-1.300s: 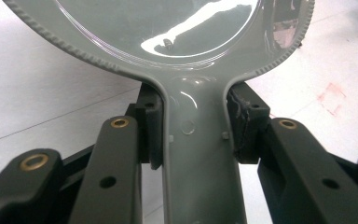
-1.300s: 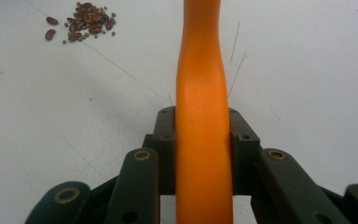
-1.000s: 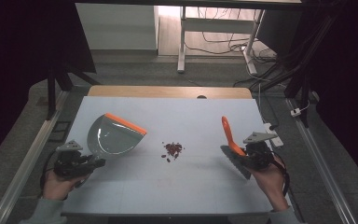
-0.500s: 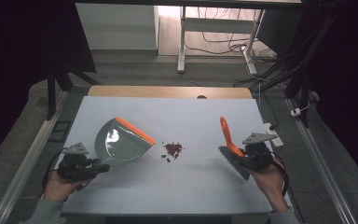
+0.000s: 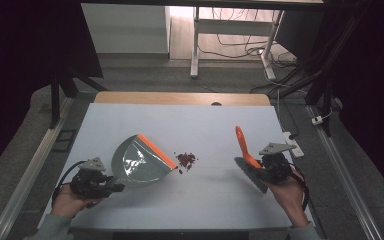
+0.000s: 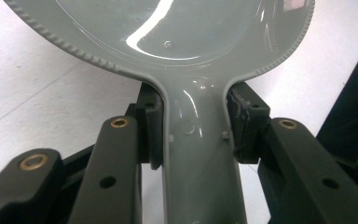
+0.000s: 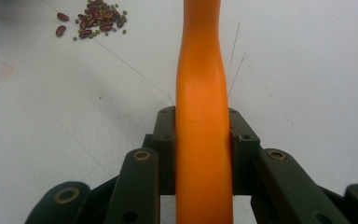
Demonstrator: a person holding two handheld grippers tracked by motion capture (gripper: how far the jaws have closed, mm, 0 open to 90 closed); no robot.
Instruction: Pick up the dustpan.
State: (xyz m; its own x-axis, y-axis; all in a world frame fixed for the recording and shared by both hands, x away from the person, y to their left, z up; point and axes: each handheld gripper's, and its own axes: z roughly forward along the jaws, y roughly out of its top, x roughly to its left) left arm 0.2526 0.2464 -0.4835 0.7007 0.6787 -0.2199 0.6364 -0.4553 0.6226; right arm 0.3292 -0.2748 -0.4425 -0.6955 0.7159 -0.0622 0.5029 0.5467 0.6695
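Observation:
A grey dustpan (image 5: 139, 165) with an orange front lip lies on the white table, its lip facing a small pile of red-brown beans (image 5: 186, 159) just to its right. My left gripper (image 5: 114, 188) is shut on the dustpan's handle (image 6: 193, 154), with both pads pressed against its sides. At the right, my right gripper (image 5: 261, 171) is shut on the orange handle (image 7: 200, 93) of a brush (image 5: 241, 145); its grey bristles (image 5: 252, 177) rest near the table. The beans (image 7: 93, 21) lie ahead and to the left of the brush handle.
The white table top (image 5: 205, 130) has a wooden strip along its far edge. A metal rail (image 5: 30, 170) runs along the left side and a power strip (image 5: 291, 142) lies off the right edge. A few loose beans lie beside the pile.
The dustpan has slid right toward the beans and turned so its orange lip faces them; the left hand followed. The right hand and brush have stayed put.

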